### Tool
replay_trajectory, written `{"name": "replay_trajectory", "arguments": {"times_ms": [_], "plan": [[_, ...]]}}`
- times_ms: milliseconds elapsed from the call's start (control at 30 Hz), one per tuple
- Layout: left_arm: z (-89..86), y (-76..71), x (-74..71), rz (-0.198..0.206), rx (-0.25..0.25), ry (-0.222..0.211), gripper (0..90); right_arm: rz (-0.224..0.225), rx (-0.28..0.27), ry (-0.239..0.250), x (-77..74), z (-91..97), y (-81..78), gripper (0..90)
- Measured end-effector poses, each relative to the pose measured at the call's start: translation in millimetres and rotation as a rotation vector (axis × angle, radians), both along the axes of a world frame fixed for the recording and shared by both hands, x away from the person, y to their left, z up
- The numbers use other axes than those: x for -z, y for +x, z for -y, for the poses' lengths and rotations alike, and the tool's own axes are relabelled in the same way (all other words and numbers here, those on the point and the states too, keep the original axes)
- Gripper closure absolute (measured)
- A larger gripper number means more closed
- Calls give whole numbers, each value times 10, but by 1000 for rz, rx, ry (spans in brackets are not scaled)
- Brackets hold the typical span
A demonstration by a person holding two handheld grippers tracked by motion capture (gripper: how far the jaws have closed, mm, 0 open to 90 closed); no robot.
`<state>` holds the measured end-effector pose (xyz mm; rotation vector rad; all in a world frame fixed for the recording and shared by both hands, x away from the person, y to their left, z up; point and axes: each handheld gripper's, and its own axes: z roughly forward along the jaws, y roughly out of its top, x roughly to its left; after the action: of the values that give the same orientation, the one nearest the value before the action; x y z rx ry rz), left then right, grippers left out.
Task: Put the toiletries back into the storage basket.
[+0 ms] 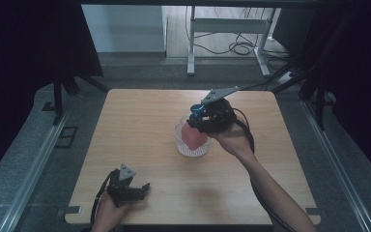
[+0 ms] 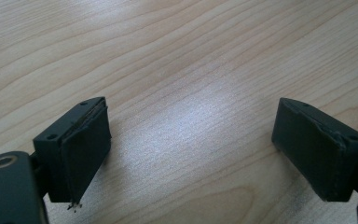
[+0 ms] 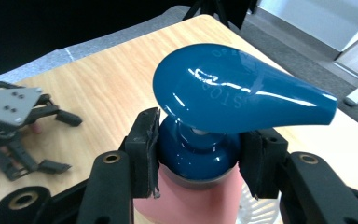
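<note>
Pink pump bottle with a glossy blue dispenser head [image 3: 223,93] gripped at its blue collar by the right gripper [image 3: 198,154].
It sits, seemingly, inside the clear plastic basket [image 1: 193,147] mid-table; the left gripper [image 1: 128,186] rests near-left on the light wooden table [image 1: 140,121], jaws wide apart, holding nothing.

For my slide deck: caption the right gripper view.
Right hand-held gripper clamps the blue collar of a pink pump bottle above the wooden table.

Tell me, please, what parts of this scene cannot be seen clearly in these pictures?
- Pink bottle base: cut off by the bottom edge in the right gripper view; the clear basket wall blurs it in the high view.
- Raised lettering on the blue pump head: glare, unreadable.
- Right gripper pads: mostly pressed against the collar.
</note>
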<state>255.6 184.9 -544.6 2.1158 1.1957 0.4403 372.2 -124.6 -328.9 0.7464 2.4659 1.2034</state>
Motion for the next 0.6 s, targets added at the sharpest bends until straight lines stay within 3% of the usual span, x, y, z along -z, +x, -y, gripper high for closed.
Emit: {"name": "replay_trajectory", "arguments": {"times_ms": [300,600], "plan": [[0,0,0,1,0,1,113,16,50,-20,52,-6,180,528],[-1,1,0,1,2,2,113,11,82,-30,210,-19,330,528]]}}
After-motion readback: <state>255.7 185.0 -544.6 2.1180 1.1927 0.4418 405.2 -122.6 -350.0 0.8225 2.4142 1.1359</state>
